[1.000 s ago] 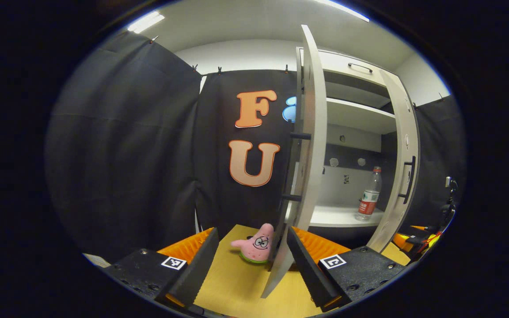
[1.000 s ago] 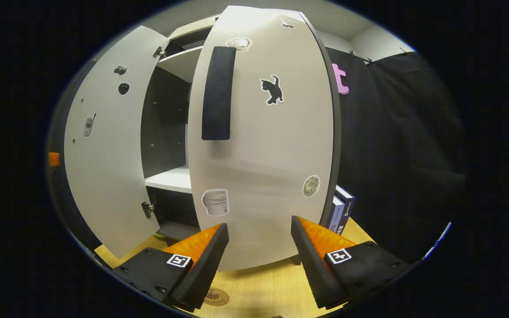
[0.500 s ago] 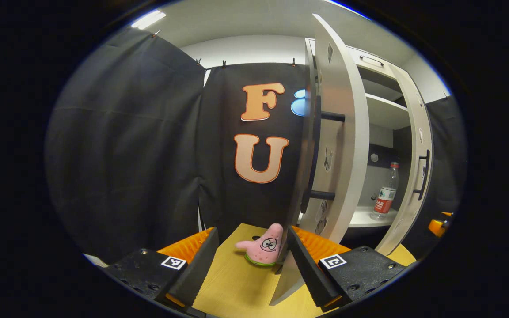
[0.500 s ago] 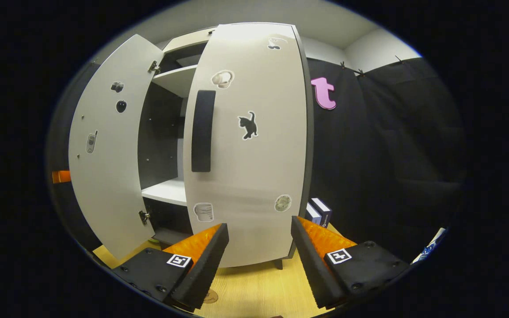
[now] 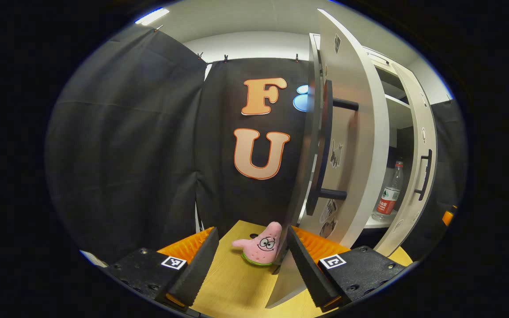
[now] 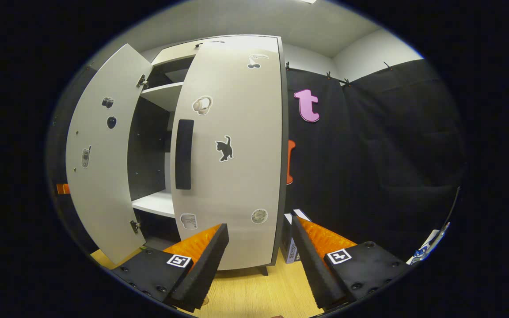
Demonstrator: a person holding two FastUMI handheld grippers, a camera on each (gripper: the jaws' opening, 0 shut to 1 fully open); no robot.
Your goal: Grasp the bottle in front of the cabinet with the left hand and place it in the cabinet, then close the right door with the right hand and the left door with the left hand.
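Left gripper view, nearest first: left gripper (image 5: 245, 260) spread wide, nothing between the fingers, low over the yellow wooden tabletop (image 5: 237, 287). Just beyond the fingertips, a pink starfish plush toy (image 5: 260, 245) lying on the tabletop, close beside the bottom edge of the left door (image 5: 347, 145). Left door partly open, seen almost edge-on, black bar handle (image 5: 325, 145) on its outer face and stickers lower down. Past it, through the narrow gap between the doors, a clear plastic bottle (image 5: 388, 192) with a red label and red cap, upright on the white lower shelf (image 5: 378, 222) inside the cabinet. Farther right, the right door (image 5: 418, 168) with its own black handle, nearly closed.

Right gripper view, nearest first: right gripper (image 6: 259, 260) also spread wide, holding nothing, above the tabletop (image 6: 254, 296) in front of the right door (image 6: 237, 154). Right door front with a black handle (image 6: 184, 154), a cat sticker (image 6: 224, 149) and several others. Left door (image 6: 100, 154) standing open to the left, hinges along its inner edge. White boxes (image 6: 290, 238) on end beside the cabinet's right side. Black cloth wall (image 6: 369, 154) behind.
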